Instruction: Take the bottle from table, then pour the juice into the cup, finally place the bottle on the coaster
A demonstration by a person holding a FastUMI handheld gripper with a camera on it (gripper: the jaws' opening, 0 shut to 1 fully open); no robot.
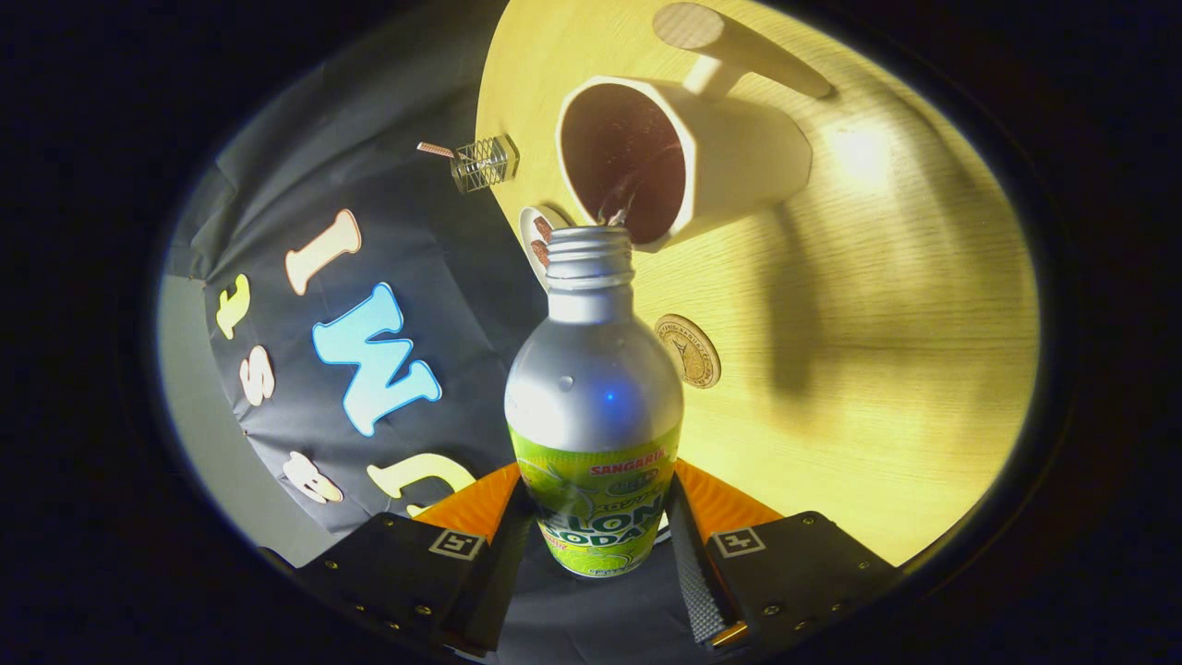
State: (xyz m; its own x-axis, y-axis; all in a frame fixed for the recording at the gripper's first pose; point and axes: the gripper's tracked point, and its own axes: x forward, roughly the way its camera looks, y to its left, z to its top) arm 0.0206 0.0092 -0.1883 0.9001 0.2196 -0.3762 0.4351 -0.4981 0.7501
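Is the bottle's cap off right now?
Off. The bottle, clamped between the tongs, shows bare neck threads, and liquid runs from its open mouth into the cup.

With my hand-held gripper (596,545) clamped on the bottle (593,406), its mouth sits at the cup (683,157) rim, the coaster (688,350) lies just beside the bottle, a small plate (536,238) is near the cup, and beyond the coaster the table (886,369) is bare.
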